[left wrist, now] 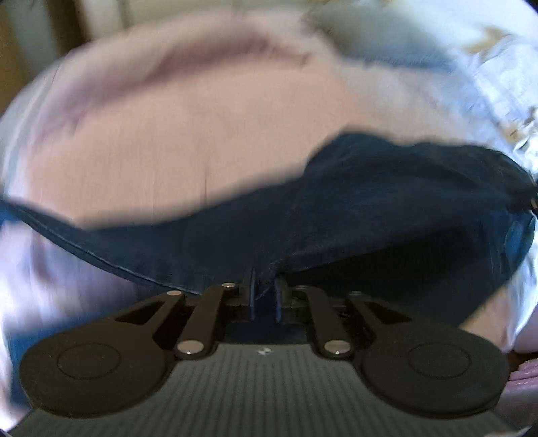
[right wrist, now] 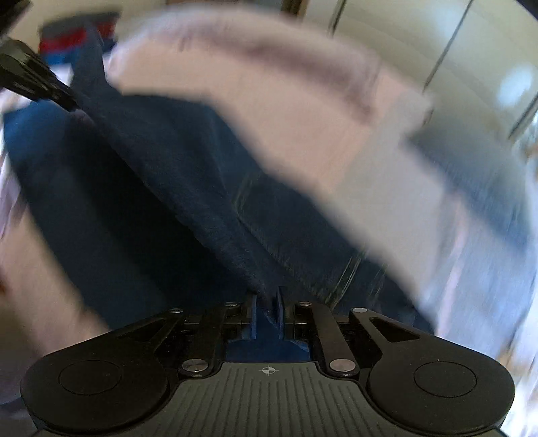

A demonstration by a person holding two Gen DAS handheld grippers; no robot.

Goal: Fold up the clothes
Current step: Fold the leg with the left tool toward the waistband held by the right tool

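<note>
My left gripper (left wrist: 264, 295) was pinching the dark blue garment (left wrist: 370, 215), its two blue pads (left wrist: 253, 295) drawn close with a fold of the cloth caught between them. From that pinch the fabric rose toward twelve o'clock and spread out to three o'clock, where it bunched in heavy folds; a stitched hem ran off toward nine o'clock. Beyond the garment, from ten to one o'clock, lay a pale pink cloth (left wrist: 175, 141) — badly smeared by blur, so I could not tell what kind of piece it was. At two o'clock there was a light patterned sheet (left wrist: 487, 77), and at eleven o'clock, along the upper edge, a strip of wooden furniture (left wrist: 101, 13).

My right gripper (right wrist: 267, 312) was likewise pressed together on the same dark blue garment (right wrist: 161, 188), a ridge of cloth gripped between its pads (right wrist: 279, 309). The ridge ran taut from the pinch up toward ten o'clock, where the black tip of my other gripper (right wrist: 30, 80) held it — the cloth hung stretched between the two. A seam with pale stitching showed at one o'clock, close to the fingers. The pink cloth (right wrist: 285, 111) filled twelve to two o'clock, blurred. At eleven o'clock sat something red and blue (right wrist: 70, 40), too smeared to name, and pale cupboard doors (right wrist: 420, 43) stood at one o'clock.
</note>
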